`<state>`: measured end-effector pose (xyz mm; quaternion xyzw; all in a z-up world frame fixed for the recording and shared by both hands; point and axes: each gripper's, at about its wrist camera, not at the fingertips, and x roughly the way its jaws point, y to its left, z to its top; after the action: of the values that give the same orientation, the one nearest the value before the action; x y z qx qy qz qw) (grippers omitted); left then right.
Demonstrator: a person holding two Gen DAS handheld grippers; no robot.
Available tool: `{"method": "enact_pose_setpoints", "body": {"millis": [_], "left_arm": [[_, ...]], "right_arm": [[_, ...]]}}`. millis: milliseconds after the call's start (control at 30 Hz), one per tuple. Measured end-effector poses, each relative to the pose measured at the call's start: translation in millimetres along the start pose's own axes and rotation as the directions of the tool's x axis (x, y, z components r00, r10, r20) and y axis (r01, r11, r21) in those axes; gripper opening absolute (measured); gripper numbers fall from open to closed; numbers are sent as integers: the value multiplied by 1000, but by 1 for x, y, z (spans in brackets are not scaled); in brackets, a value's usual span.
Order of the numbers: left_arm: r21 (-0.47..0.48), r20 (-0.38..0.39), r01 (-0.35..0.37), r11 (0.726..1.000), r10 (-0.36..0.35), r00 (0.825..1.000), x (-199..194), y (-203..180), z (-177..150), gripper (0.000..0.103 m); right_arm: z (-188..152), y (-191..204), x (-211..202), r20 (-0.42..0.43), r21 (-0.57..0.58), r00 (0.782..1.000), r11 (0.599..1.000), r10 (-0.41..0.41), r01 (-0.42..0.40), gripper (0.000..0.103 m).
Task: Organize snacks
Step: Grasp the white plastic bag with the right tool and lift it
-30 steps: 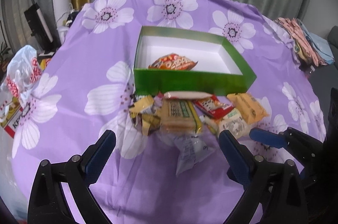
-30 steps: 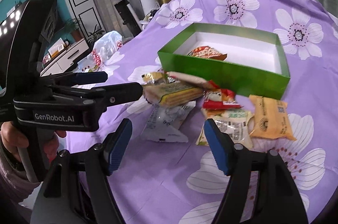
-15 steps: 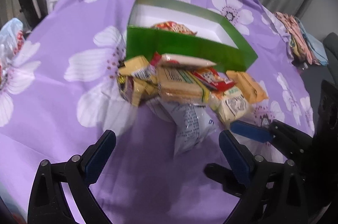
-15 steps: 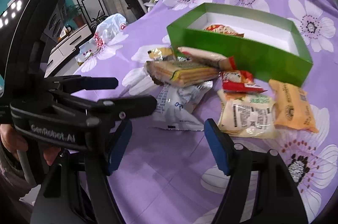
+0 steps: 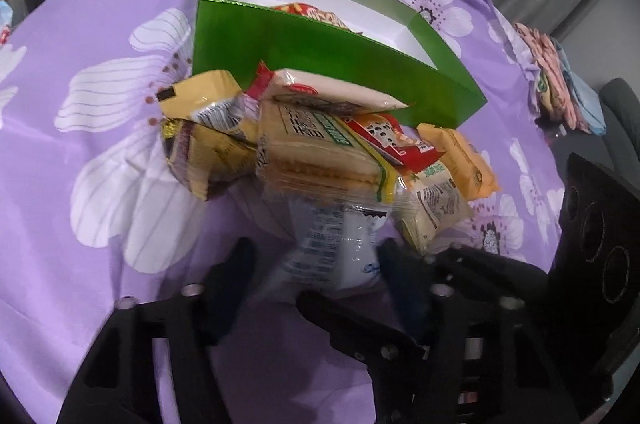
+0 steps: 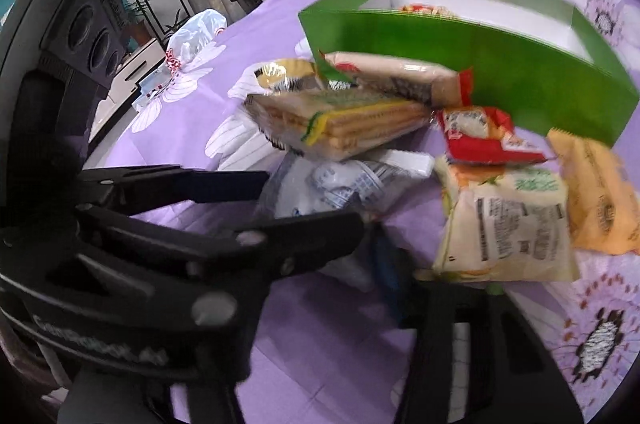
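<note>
Left gripper [image 5: 316,264] closing around crinkly clear-white plastic pouch [image 5: 332,248] at 6 o'clock of glossy green cardboard box [image 5: 320,64]; right gripper [image 6: 372,244] closing beside pouch, grip unclear.

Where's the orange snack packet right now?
The orange snack packet lies on the purple cloth at the right end of the pile in the right wrist view, just in front of the green box and beside the cream packet.

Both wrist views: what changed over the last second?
Both grippers dropped toward the snack pile. The left gripper is closing around the clear white-printed plastic packet; the right gripper is closing too, nothing visibly held. The open green cardboard box and the other snacks stayed put.
</note>
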<state>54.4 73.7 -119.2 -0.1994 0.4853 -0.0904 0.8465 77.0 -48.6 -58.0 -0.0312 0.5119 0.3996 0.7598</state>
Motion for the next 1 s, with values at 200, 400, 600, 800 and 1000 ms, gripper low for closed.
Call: {"method": "enact_pose_setpoints", "body": {"millis": [200,400,600,800,1000], "left_arm": [[13,8,2,1000,-2,1000,-7,-2,-5,52],[32,11,14,999,-14,1000,-23,-12,-12,50],[81,16,20,997,-22,1000,-37,-29,-26,50],[96,8,34,995,-35,999,-46,-42,-38,50],[121,48,36,992,-42,998,-58,-56,-32,50]], "right_arm": [[-4,2,-6,9,16,1000,999,30,-30,35],[-15,12,-26,38,11,997,998,60,-61,32],[-26,22,-45,54,-6,997,998,62,-62,31],[-40,28,-58,66,-6,996,998,66,-66,30],[-37,30,-71,111,-15,992,999,54,-52,30]]}}
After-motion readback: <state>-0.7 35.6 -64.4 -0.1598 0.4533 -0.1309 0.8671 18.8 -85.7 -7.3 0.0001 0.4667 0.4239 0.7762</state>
